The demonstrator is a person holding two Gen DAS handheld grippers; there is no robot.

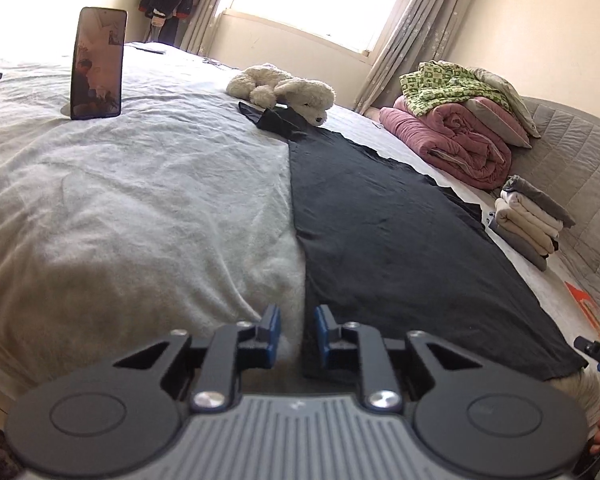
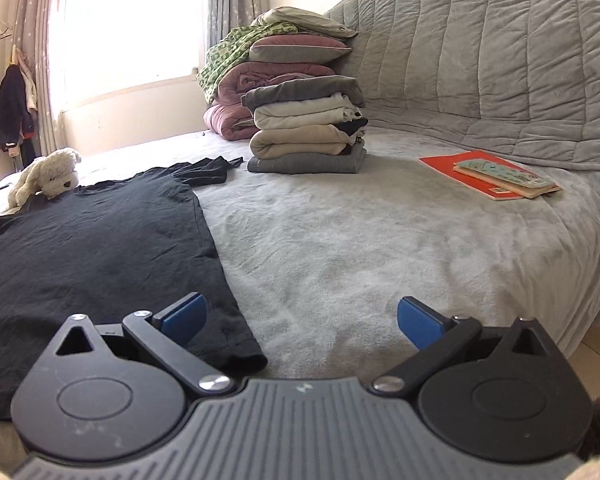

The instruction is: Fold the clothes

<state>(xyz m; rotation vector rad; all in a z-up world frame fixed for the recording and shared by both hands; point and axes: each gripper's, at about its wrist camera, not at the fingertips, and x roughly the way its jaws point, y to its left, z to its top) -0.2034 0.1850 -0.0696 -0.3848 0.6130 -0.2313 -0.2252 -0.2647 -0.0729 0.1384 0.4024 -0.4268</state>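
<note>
Black T-shirt (image 2: 96, 240) flat on bed (image 2: 340, 240) (right tongs (image 2: 300, 320) spread).

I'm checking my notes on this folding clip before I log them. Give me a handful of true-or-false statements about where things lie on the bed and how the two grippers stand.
1. The black T-shirt lies spread flat on the bed. True.
2. The right gripper is clamped on the shirt's hem. False: its jaws stand wide open, holding nothing.
3. The plush dog lies at the shirt's far end. True.
4. The folded stack sits on top of the orange book. False: stack and book lie apart on the bed.
5. The phone lies flat. False: it stands upright.
6. The left gripper is at the shirt's near edge. True.
</note>
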